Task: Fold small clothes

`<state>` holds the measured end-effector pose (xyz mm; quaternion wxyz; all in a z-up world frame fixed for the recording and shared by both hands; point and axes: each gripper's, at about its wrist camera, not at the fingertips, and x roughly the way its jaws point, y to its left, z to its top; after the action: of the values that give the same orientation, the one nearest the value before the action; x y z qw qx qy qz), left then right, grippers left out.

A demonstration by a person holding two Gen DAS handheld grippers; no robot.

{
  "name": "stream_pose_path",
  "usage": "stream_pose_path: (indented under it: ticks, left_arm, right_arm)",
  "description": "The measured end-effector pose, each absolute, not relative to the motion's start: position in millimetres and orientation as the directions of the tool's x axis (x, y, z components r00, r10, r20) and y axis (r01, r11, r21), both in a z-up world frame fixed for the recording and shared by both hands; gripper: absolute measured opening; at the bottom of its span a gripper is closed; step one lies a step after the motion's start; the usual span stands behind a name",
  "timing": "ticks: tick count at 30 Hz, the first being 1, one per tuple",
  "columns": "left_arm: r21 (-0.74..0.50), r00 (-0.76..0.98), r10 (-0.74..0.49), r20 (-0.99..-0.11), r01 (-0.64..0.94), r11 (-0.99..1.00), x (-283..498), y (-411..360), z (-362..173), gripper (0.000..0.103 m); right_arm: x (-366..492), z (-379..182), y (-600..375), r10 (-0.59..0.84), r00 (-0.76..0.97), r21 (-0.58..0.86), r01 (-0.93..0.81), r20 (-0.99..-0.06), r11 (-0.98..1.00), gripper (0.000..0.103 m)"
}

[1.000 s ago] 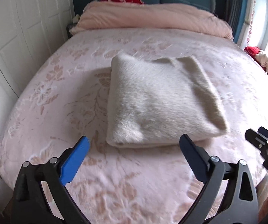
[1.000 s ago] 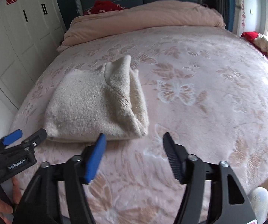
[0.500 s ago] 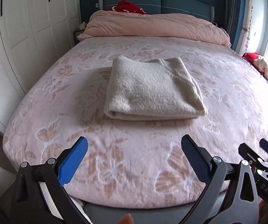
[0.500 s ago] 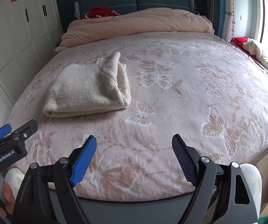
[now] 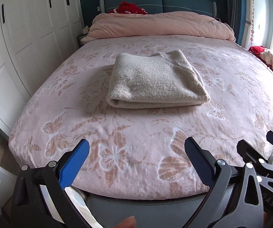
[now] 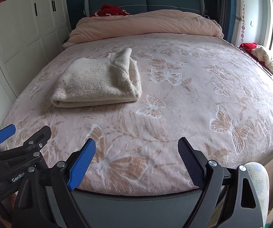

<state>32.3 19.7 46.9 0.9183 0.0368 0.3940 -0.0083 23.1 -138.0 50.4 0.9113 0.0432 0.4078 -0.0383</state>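
Sweater (image 5: pixel 155 81) folded on bed (image 5: pixel 117 133) | left claw (image 5: pixel 136 161), right claw (image 6: pixel 135 161) wide open, empty | risk: raised 1 o'clock corner could flop loose

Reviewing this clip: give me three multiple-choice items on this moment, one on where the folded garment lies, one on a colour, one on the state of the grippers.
1. Where does the folded cream fuzzy knit garment lie?
A. On the pink butterfly-patterned bedspread
B. On the floor
C. On the rolled pink duvet

2. What colour is the headboard?
A. White
B. Teal blue
C. Brown

3. What state are the left gripper and right gripper in?
A. Both shut on the garment
B. One open, one shut
C. Both open, holding nothing

Answers: 1 A, it rests flat on the patterned cover; 2 B, teal panels show behind the duvet; 3 C, both pairs of fingers stand apart at the foot of the bed.
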Motion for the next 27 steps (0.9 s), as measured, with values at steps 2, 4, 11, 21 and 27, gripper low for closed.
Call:
stream_pose_path:
  ticks: [2, 4, 11, 21, 27]
  left_arm:
    - [0.057, 0.688, 0.017, -0.725, 0.035, 0.998, 31.9, 19.6, 46.6, 0.098]
    - [0.059, 0.688, 0.023, -0.725, 0.029, 0.998, 31.6, 20.3, 46.3, 0.098]
    - [0.059, 0.684, 0.032, -0.729, 0.016, 0.998, 32.4, 21.4, 44.1, 0.098]
    - [0.078, 0.681, 0.044, -0.731, 0.018, 0.997, 33.4, 19.8, 40.0, 0.098]
    - [0.085, 0.679, 0.052, -0.732, 0.016, 0.996, 33.8, 18.0, 39.2, 0.098]
  right_arm:
    - [23.3, 49.4, -137.1, -0.031, 0.661, 0.048, 0.101, -0.750, 0.994, 0.086]
    - [23.3, 48.2, -135.7, -0.031, 0.658, 0.046, 0.101, -0.753, 0.994, 0.086]
    - [23.7, 46.5, -134.7, -0.041, 0.655, 0.040, 0.108, -0.755, 0.993, 0.086]
    - [24.2, 43.8, -132.8, -0.057, 0.653, 0.030, 0.121, -0.755, 0.992, 0.086]
    - [24.4, 43.6, -130.9, -0.060, 0.650, 0.028, 0.124, -0.757, 0.992, 0.086]
